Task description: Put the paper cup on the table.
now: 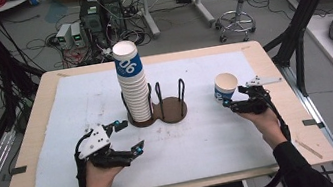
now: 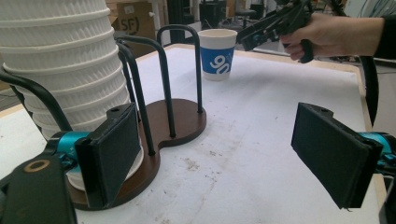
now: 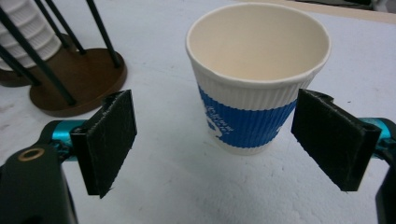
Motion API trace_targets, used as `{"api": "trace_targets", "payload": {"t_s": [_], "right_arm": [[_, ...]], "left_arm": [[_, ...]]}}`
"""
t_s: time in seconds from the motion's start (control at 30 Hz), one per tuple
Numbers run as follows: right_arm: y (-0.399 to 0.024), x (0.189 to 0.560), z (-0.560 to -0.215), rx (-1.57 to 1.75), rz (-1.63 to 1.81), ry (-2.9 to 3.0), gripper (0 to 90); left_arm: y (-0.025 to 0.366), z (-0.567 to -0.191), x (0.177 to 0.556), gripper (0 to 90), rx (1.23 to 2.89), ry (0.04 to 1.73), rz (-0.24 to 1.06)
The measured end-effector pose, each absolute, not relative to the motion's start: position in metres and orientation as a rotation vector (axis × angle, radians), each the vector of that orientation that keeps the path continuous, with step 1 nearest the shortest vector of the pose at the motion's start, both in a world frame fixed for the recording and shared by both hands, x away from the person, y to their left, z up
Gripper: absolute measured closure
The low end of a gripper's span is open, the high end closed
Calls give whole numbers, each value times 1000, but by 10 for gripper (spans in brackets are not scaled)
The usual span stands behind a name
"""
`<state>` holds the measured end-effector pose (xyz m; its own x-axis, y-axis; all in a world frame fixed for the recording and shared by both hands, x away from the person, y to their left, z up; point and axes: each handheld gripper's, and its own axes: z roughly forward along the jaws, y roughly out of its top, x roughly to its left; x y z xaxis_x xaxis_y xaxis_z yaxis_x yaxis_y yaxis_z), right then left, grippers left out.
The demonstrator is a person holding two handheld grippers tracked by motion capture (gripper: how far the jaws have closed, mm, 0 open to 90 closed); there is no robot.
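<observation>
1. Because the single white ribbed paper cup with a blue printed band (image 3: 254,84) is empty and thin-walled, I judge it very light and easy to crush or tip, so it wants a gentle squeeze.
2. It stands upright and mouth-up on the white sheet covering the desk (image 1: 41,83), towards the desk's right edge and well apart from the dark brown wooden cup holder with black wire hoops (image 1: 171,109).
3. The right gripper (image 3: 215,130) has its jaws spread, one on each side of the cup at the height of the blue band; the right-hand pad looks very near the wall, the left-hand one stands clear, and neither presses it.
4. The best hold, I think, is across the ribbed wall at the blue band: the ribbing gives friction, while the rolled rim would fold inward if pinched.
5. The left gripper (image 2: 215,154) hangs near the desk's front edge with its jaws spread on nothing, beside the tall stack of white ribbed paper cups (image 1: 133,86) seated in the holder's left bay.
6. That stack looks top-heavy and leans slightly, so a knock could topple it.
</observation>
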<state>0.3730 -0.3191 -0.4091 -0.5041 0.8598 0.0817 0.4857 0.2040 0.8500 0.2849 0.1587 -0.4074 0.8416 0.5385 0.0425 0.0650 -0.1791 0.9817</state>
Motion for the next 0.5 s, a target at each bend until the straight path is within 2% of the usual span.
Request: {"api": "trace_targets", "payload": {"t_s": [0.5], "right_arm": [[-321, 339, -391, 1067, 1440, 2115, 146]], "left_arm": [[157, -406, 284, 156, 1718, 474, 461]]}}
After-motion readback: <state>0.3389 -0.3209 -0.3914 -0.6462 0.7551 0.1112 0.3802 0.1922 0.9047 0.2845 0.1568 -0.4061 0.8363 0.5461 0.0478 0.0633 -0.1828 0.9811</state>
